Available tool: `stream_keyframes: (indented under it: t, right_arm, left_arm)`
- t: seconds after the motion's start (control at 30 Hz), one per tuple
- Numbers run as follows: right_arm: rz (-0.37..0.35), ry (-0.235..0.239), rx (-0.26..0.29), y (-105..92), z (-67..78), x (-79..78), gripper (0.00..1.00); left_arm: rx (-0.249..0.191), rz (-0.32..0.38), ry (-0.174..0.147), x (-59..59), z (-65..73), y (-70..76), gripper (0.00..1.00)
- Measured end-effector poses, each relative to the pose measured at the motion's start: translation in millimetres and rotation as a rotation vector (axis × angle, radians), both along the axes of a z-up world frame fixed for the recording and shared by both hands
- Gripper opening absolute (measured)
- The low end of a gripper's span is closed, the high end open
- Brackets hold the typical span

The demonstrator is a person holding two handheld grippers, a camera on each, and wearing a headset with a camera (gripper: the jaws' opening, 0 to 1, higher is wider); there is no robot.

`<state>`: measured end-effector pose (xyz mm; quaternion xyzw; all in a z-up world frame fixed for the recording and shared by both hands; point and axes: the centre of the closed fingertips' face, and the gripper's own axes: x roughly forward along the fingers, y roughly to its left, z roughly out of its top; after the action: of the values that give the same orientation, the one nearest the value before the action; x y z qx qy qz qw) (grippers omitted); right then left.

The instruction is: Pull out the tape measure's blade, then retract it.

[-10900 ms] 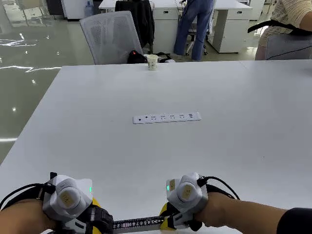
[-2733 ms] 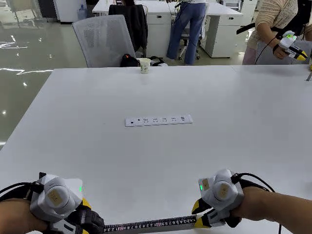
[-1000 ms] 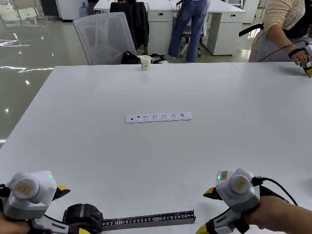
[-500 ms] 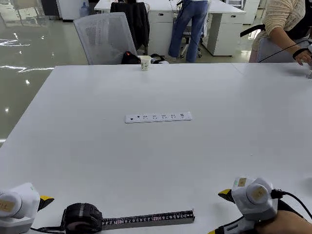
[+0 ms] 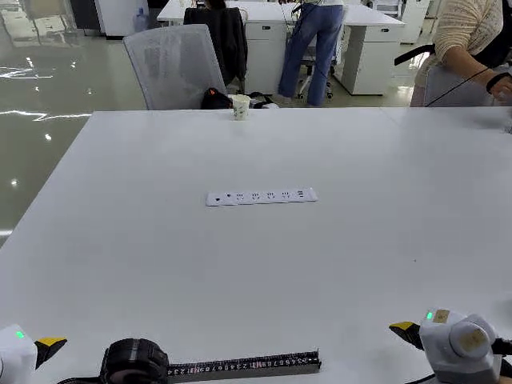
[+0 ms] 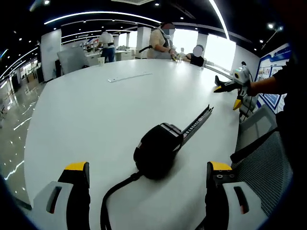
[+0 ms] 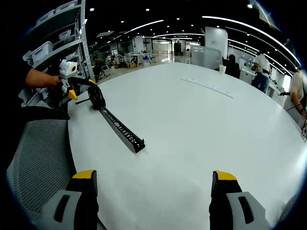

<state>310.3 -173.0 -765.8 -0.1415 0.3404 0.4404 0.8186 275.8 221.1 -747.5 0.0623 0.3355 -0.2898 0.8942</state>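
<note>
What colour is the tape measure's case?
Black: the rounded black tape measure case shows best in the left gripper view.

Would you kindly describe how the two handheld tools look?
The left tool and right tool match: pale grey jaws capped with yellow tips, black along the inner faces. In the head view each has a rounded white body with a small green light; the right one bears a tan sticker.

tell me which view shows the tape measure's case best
The left gripper view: the black tape measure case lies close and large, its blade stretching away. The head view shows it small at the bottom edge; the right gripper view shows it far off, at the blade's far end.
</note>
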Motion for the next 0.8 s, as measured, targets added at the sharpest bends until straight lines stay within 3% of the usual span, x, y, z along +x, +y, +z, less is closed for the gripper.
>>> stream_keyframes:
  t: [0.17,0.2,0.27,0.43,0.8]
  right_arm:
    - [0.021,0.015,-0.017,-9.8,-0.5,-12.5,0.99]
    - [0.012,0.006,0.016,-9.9,3.9,-13.5,0.99]
    - [-0.004,-0.012,0.032,-13.8,7.1,-12.6,0.99]
    - [-0.01,0.001,-0.007,-27.7,1.1,-21.9,0.99]
    - [-0.021,0.012,-0.018,-39.5,-0.8,-29.1,0.99]
  left_arm:
    - [-0.001,0.003,-0.005,-6.3,0.4,5.5,0.99]
    - [-0.007,0.005,0.004,-8.7,-0.2,5.9,0.99]
    - [-0.014,-0.003,-0.013,-10.4,2.1,5.5,0.99]
    - [-0.012,-0.005,-0.022,-14.6,3.1,8.3,0.99]
    - [0.015,-0.031,-0.032,-21.5,3.1,9.1,0.99]
